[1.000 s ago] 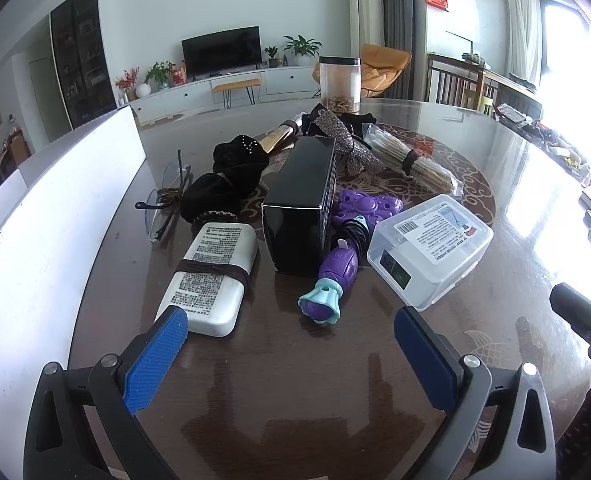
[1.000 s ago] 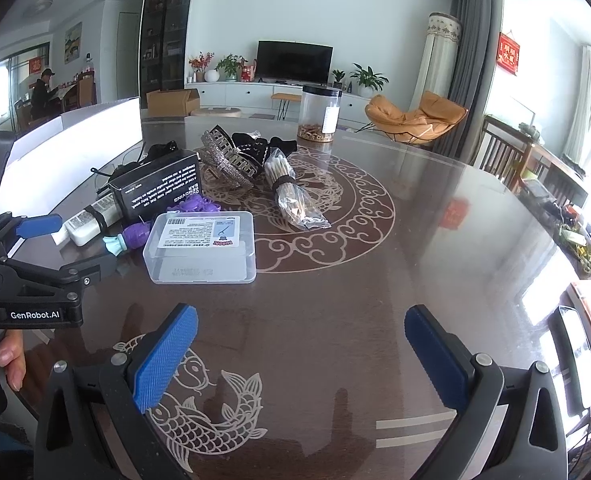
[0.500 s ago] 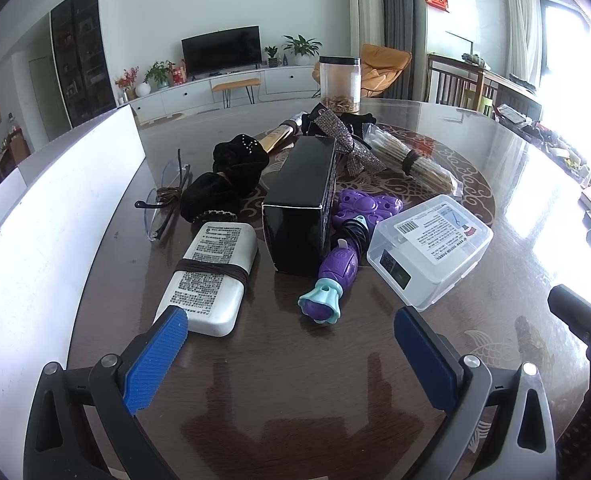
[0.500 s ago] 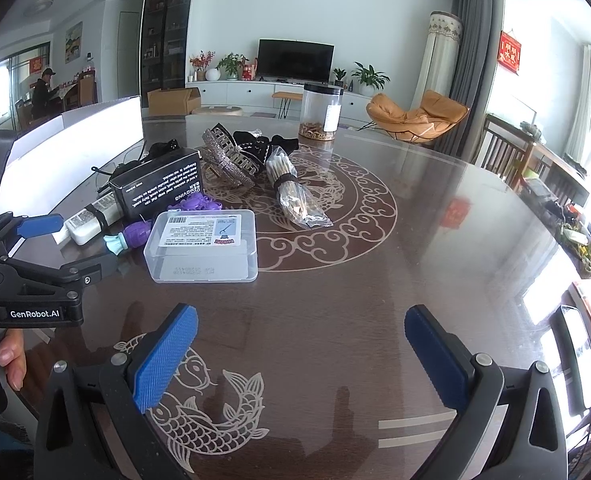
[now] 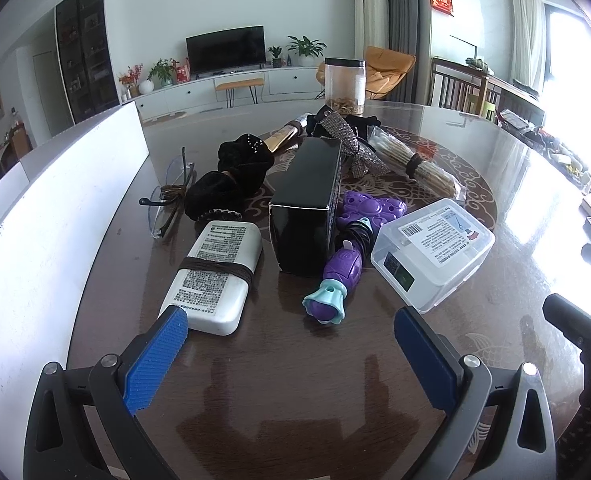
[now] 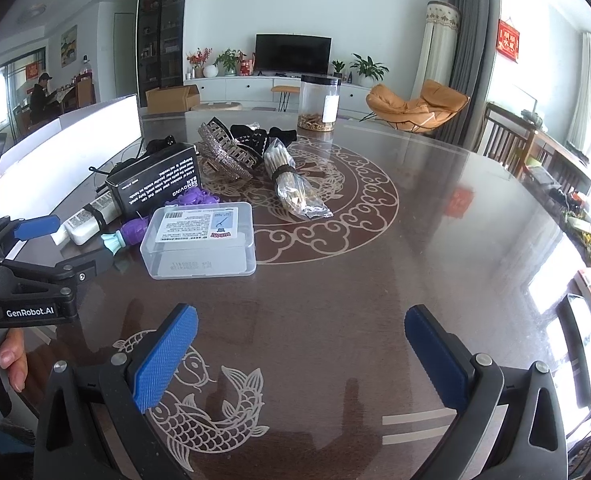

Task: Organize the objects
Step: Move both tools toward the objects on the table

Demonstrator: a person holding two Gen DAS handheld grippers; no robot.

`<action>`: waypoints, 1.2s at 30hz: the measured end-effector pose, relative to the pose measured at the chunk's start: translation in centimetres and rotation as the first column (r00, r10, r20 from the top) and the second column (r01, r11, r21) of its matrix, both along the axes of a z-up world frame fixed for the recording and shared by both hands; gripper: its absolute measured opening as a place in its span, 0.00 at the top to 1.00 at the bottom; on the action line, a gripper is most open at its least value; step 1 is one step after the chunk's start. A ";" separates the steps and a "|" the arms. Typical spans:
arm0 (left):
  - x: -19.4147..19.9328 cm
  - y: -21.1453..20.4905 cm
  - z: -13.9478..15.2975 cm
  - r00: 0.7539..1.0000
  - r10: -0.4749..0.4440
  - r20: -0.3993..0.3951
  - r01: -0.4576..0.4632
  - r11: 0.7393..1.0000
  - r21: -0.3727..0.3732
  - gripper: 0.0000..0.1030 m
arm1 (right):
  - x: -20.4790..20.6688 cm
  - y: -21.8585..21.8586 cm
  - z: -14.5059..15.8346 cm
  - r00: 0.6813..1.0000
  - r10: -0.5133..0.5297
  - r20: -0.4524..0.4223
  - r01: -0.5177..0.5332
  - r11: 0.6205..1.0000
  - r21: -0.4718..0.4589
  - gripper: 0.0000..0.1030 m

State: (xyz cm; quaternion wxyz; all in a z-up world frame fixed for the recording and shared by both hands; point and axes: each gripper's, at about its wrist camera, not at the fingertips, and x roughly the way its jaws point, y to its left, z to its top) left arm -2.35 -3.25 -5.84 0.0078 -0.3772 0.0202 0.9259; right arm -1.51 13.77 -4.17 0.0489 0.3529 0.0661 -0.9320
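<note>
Both grippers hang over the table (image 6: 435, 240) with jaws spread wide and nothing between them: the left gripper (image 5: 291, 344) at the bottom of its own view, the right gripper (image 6: 301, 348) at the bottom of its view. Against the pictures of half a second and one second ago, nothing on the table has shifted and neither gripper has moved to any degree I can see.

In the left view, going left to right: a white panel (image 5: 55, 200) fills the left edge; glasses (image 5: 167, 200) lie beside it in the middle left; a white power bank (image 5: 215, 272), wrapped with a dark band, sits just above the left fingertip, its small print too fine to read. A black cloth bundle (image 5: 235, 176) lies behind it. At centre stands a black box (image 5: 307, 204); touching its right side is a purple toy (image 5: 339, 272). Right of that lies a clear case (image 5: 435, 252) with a barcode label, and behind it a stick bundle (image 5: 411, 164). A jar (image 5: 344, 86) stands at upper centre.

In the right view, the left gripper's body at the lower left reads "GenRobot.AI", with a hand (image 6: 7, 360) below it. The black box shows upside-down white print, partly "REMOVING".
</note>
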 end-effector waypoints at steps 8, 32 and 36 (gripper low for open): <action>0.3 -0.9 0.9 0.998 0.014 0.056 -0.017 0.999 0.052 0.00 | -0.3 -0.5 -0.7 0.999 0.023 0.037 -0.023 1.000 -0.003 0.00; 2.5 -2.8 -1.5 0.991 0.021 0.136 -0.018 1.000 -0.025 0.00 | -0.4 -1.5 -1.4 0.997 0.051 0.058 -0.053 0.998 0.026 0.00; 2.5 -3.3 -1.8 0.987 0.030 0.156 -0.027 0.999 -0.020 0.00 | -0.3 -1.8 -1.3 0.997 0.057 0.050 -0.058 0.998 0.031 0.00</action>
